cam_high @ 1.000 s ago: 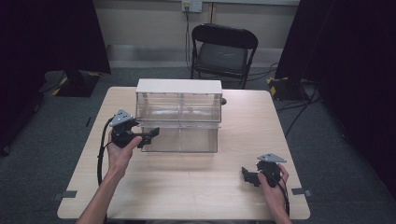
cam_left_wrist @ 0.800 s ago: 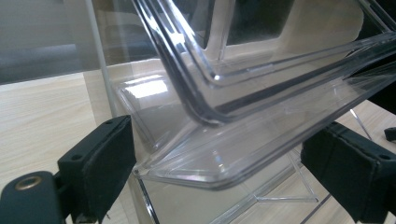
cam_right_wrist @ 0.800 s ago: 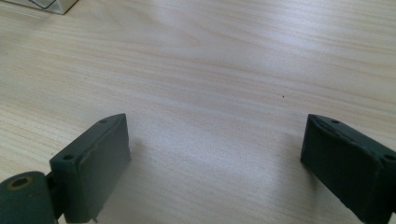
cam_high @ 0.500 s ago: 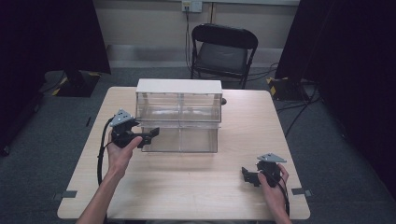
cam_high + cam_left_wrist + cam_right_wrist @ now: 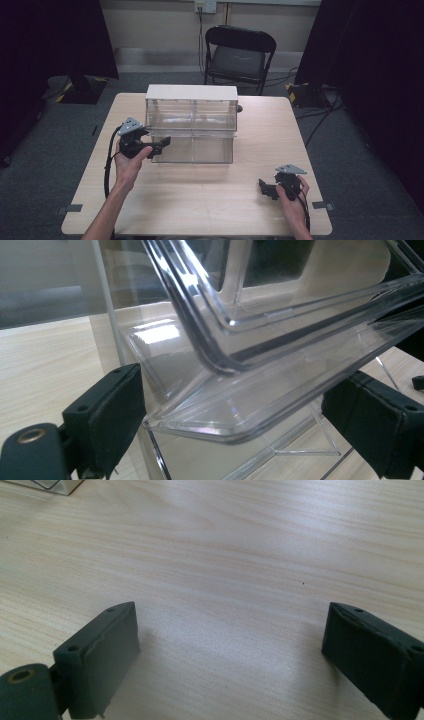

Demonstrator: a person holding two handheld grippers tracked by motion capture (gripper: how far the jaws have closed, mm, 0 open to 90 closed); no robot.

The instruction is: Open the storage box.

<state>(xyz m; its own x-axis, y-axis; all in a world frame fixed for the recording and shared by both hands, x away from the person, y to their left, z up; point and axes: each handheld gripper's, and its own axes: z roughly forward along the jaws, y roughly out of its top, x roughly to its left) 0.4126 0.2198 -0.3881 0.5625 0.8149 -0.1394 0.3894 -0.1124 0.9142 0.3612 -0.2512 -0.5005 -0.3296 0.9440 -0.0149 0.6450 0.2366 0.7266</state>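
A clear plastic drawer cabinet [image 5: 191, 107] with a white top stands at the middle back of the wooden table [image 5: 200, 195]. My left gripper [image 5: 162, 144] is at the cabinet's lower left drawer [image 5: 172, 150], held in a hand. In the left gripper view the drawer's clear front lip [image 5: 235, 412] lies tilted between the jaws of my left gripper [image 5: 240, 432], which stand wide apart and do not clamp it. My right gripper [image 5: 263, 189] rests low over the table near the front right corner. It is open [image 5: 235, 655] with bare wood [image 5: 225, 555] between its jaws.
A black folding chair [image 5: 239, 55] stands beyond the table's far edge. The cabinet's bottom corner [image 5: 45, 486] shows at the top left of the right gripper view. Dark curtains hang at both sides and cables lie on the grey floor.
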